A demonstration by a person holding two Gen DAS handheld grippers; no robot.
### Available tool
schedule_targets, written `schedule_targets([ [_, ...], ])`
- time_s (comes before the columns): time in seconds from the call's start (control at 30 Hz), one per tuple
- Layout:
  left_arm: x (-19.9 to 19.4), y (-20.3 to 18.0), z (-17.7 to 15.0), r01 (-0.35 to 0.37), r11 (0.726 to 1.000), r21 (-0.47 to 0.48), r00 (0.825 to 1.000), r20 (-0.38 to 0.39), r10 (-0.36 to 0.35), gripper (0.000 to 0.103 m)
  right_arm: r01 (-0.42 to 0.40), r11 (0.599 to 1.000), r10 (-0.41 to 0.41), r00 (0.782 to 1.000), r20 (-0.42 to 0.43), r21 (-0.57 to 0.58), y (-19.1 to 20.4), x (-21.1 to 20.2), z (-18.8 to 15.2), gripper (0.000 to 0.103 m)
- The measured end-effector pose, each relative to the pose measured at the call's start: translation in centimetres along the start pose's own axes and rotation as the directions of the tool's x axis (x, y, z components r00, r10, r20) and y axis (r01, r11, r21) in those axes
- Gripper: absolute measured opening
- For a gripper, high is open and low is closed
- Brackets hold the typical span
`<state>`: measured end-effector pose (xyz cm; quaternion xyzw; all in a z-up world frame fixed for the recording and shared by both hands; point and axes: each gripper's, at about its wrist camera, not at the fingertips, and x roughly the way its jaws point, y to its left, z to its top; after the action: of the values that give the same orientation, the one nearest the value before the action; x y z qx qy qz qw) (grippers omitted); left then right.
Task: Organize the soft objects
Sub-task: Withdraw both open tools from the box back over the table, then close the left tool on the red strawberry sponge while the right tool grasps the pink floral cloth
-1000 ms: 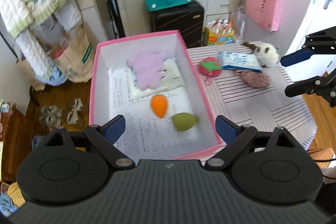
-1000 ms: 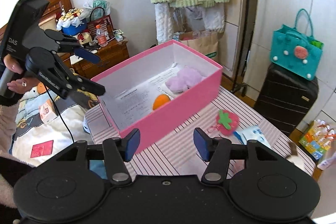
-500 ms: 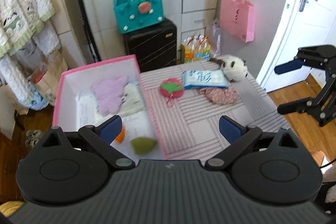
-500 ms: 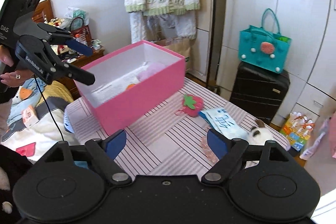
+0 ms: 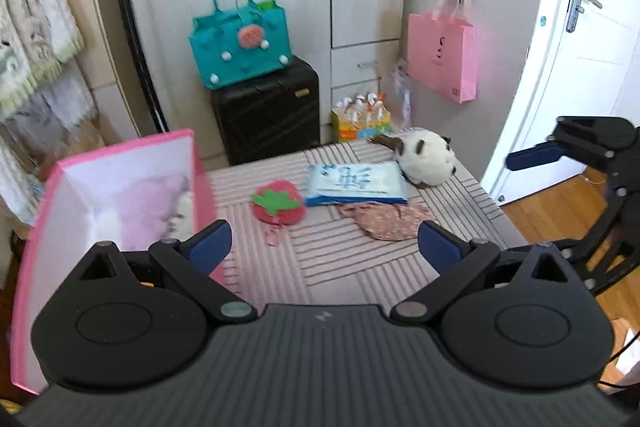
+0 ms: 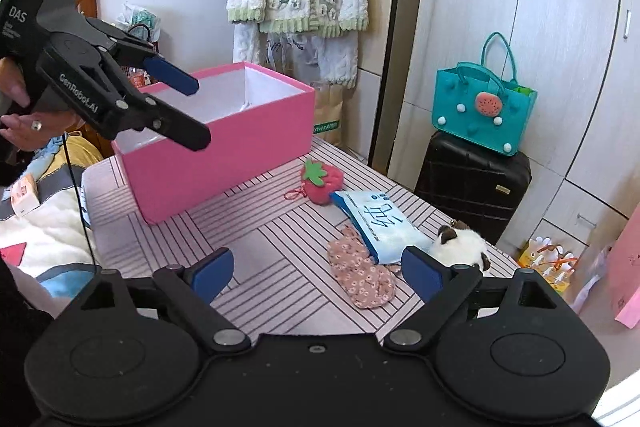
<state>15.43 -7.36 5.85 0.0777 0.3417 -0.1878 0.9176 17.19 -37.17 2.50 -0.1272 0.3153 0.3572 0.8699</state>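
Four soft things lie loose on the striped table (image 6: 256,251), and a fifth, a lilac plush (image 5: 150,207), already rests inside the pink box (image 6: 224,151). That box is the biggest piece: a long rectangle at the table's left end in the left wrist view, open top up, its long axis running away from that camera towards the wardrobe side.

Next in size is the blue-and-white tissue pack (image 6: 380,227), lying flat near the middle of the table. In the right wrist view its long axis runs from the strawberry end down towards the plush cat, and its near corner overlaps the floral fabric piece (image 6: 362,277), which is spread flat just in front of it. The white plush cat (image 5: 426,161) lies on its side at the far right corner, dark ear tips up, touching the pack's end. Smallest is the red strawberry plush (image 5: 278,207), green leaf cap facing up, between the box and the pack, with a thin red loop trailing towards the camera in the left wrist view.

Both tools are empty. On the left gripper (image 5: 324,247) the blue pads stand spread wide above the bare stripes, touching nothing. On the right gripper (image 6: 316,273) the jaws are opening, already wide, with the floral fabric lying below the gap but not pressed by either pad.
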Motion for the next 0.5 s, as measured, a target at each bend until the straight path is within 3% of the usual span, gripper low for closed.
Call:
schedule_targets([
  [0.13, 2.1, -1.1, -0.4, 0.022, 1.000, -0.001, 0.999, -0.024, -0.022, 0.101, -0.007, 0.999, 0.007, 1.000, 0.014, 0.031, -1.3, 2.1, -1.7, 0.093],
  [0.3, 4.6, -2.1, -1.2, 0.004, 1.000, -0.016, 1.000, 0.019, -0.004, 0.100, 0.022, 0.998, -0.024, 0.999, 0.026, 0.057, -2.1, 6.1, -3.9, 0.093],
  [0.5, 8.6, -2.5, -1.8, -0.096, 0.995, -0.025, 0.994, 0.049, 0.097, 0.098, 0.079, 0.989, -0.079, 0.997, -0.004, 0.128, -3.5, 11.3, -4.9, 0.093],
])
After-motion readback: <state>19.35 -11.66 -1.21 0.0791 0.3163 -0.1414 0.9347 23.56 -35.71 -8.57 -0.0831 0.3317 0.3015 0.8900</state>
